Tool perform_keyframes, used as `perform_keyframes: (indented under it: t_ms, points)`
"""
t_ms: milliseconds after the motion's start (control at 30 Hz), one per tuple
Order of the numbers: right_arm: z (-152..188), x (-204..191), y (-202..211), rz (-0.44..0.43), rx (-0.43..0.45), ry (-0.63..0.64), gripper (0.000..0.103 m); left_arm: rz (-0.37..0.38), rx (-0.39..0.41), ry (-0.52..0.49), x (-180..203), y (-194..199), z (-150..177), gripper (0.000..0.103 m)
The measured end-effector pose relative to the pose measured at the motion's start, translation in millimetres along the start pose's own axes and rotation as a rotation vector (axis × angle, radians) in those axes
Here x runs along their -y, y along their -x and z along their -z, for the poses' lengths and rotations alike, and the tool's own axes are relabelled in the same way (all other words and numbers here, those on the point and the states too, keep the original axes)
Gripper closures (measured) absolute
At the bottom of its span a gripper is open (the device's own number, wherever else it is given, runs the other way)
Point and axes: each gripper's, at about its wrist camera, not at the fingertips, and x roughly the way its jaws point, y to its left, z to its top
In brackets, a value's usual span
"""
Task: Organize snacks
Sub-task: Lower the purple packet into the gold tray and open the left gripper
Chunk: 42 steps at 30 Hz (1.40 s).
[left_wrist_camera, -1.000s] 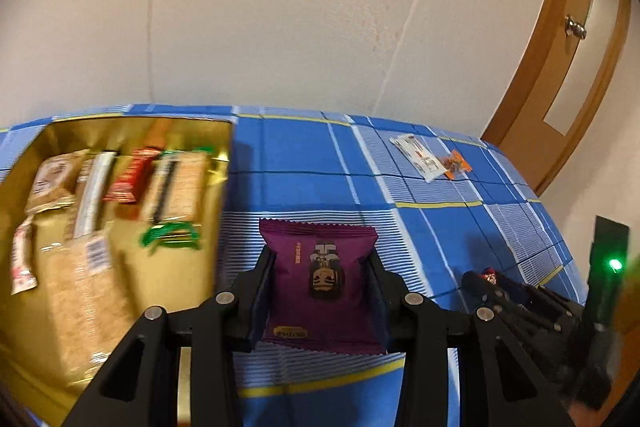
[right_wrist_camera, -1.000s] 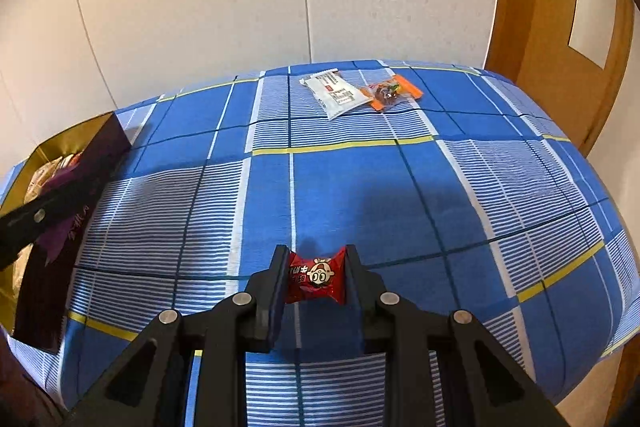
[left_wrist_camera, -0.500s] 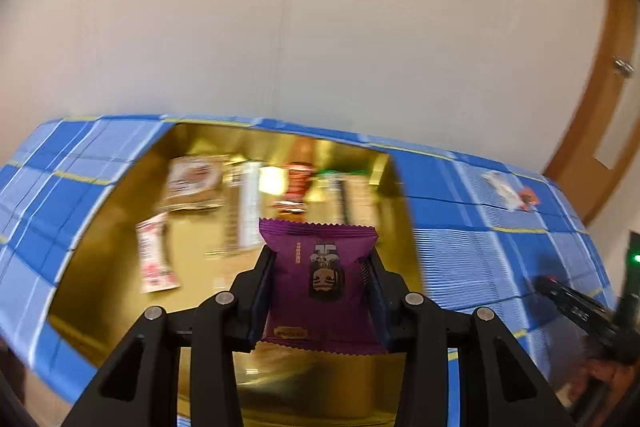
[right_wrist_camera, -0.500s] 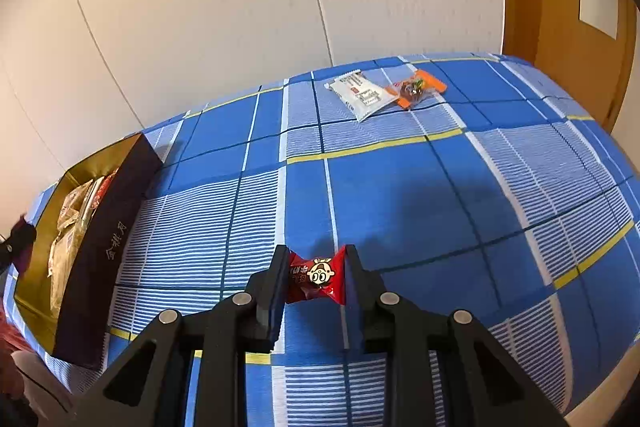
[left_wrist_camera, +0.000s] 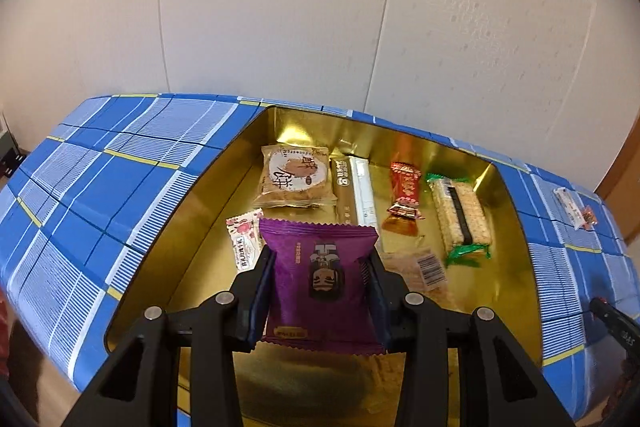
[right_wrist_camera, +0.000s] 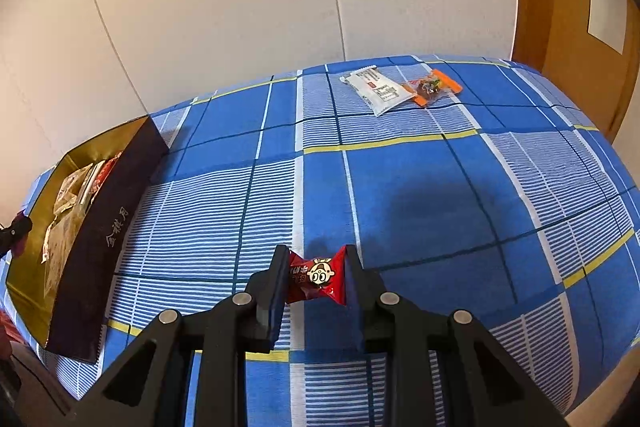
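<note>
We hold a purple snack packet (left_wrist_camera: 324,279) clamped between the fingers of our left gripper (left_wrist_camera: 322,291), its fingers pressing the packet's two side edges. The packet hangs above the gold-lined box (left_wrist_camera: 208,195), over its near half. Inside the box lie a round pastry in a clear wrapper (left_wrist_camera: 296,179), a long gold-and-white bar (left_wrist_camera: 356,191), a red candy bar (left_wrist_camera: 405,193), a rice cracker bar with green ends (left_wrist_camera: 462,215), a small pink-and-white packet (left_wrist_camera: 242,235) and a pale packet with a barcode (left_wrist_camera: 424,267), the last partly hidden behind the gripper.

Our right gripper (right_wrist_camera: 318,277) is closed on a small red candy (right_wrist_camera: 318,277) with a cartoon face, gripped by its twisted ends above the blue plaid cloth (right_wrist_camera: 420,195) that covers the desk. From this view the box (right_wrist_camera: 108,215) stands at the left, its dark outer wall carrying gold characters, with the left gripper's tip showing at the far left edge.

Far across the cloth, a white packet (right_wrist_camera: 376,91) and an orange-ended packet (right_wrist_camera: 434,87) lie touching each other, well apart from the box. A wooden door (right_wrist_camera: 572,7) stands at the right, against the white wall.
</note>
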Motion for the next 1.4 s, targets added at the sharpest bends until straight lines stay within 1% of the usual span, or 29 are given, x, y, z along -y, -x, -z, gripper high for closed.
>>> perform_keyframes:
  t_ms: [167,433,667,867,900,967,1033,1067,1267,1400]
  points:
    - [0,-6,0,0.011,0.003,0.014,0.077,0.009,-0.037,0.018,-6,-14,-1,0.060]
    - [-1,-14,-3,0.018,0.008,0.027,0.077,-0.013,-0.063,0.037,-14,-29,-2,0.060]
    - [-4,-24,-5,0.007,0.008,0.042,0.077,-0.045,-0.056,0.027,-16,-34,-3,0.060]
    - [-3,-31,-8,0.012,0.004,0.062,0.077,-0.086,-0.035,-0.017,-9,-31,-2,0.058]
    - [-3,-32,-8,0.011,0.004,0.063,0.077,-0.092,-0.029,-0.022,-9,-30,-1,0.056]
    - [-3,-33,-8,0.008,0.007,0.060,0.077,-0.099,-0.027,-0.022,-8,-29,-1,0.048]
    - [-4,-34,-8,0.011,0.008,0.059,0.077,-0.097,-0.017,-0.011,-10,-25,-1,0.032]
    - [-4,-34,-8,0.010,0.010,0.057,0.077,-0.097,-0.007,-0.006,-11,-23,-1,0.028]
    - [-6,-40,-3,-0.017,0.034,0.051,0.077,-0.116,0.035,0.001,-18,-7,4,0.027]
    - [-9,-49,4,-0.069,0.072,0.063,0.077,-0.130,0.057,-0.009,-20,-2,6,0.025]
